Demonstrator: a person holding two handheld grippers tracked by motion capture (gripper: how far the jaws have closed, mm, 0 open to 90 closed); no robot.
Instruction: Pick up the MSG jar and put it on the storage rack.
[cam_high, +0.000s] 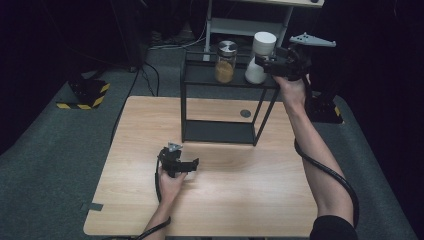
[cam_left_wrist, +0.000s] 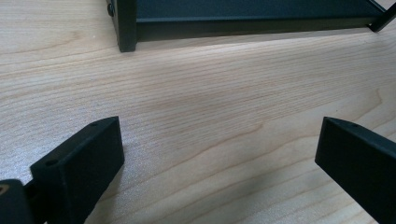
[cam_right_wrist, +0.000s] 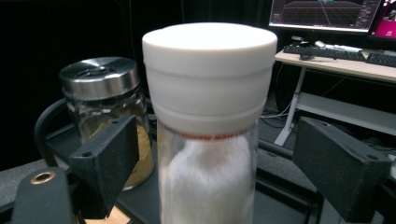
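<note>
A jar with a white lid (cam_high: 260, 57) and white powder inside stands on the top shelf of a black metal rack (cam_high: 220, 131). My right gripper (cam_high: 261, 64) is open at the jar's right side. In the right gripper view the jar (cam_right_wrist: 210, 93) stands between the two jaws of my right gripper (cam_right_wrist: 217, 158), with a gap on each side. A glass jar with a metal lid (cam_high: 226, 62) holds yellow-brown contents and stands just left of it (cam_right_wrist: 105, 102). My left gripper (cam_high: 192, 166) rests low over the wooden table (cam_high: 240, 200), open (cam_left_wrist: 219, 154) with nothing between its jaws.
The rack's lower shelf (cam_left_wrist: 243, 23) lies just beyond the left gripper. A round grommet (cam_high: 245, 113) sits in the table behind the rack. A yellow-and-black striped block (cam_high: 87, 92) is on the floor at left. A desk with keyboards (cam_right_wrist: 327, 51) stands behind.
</note>
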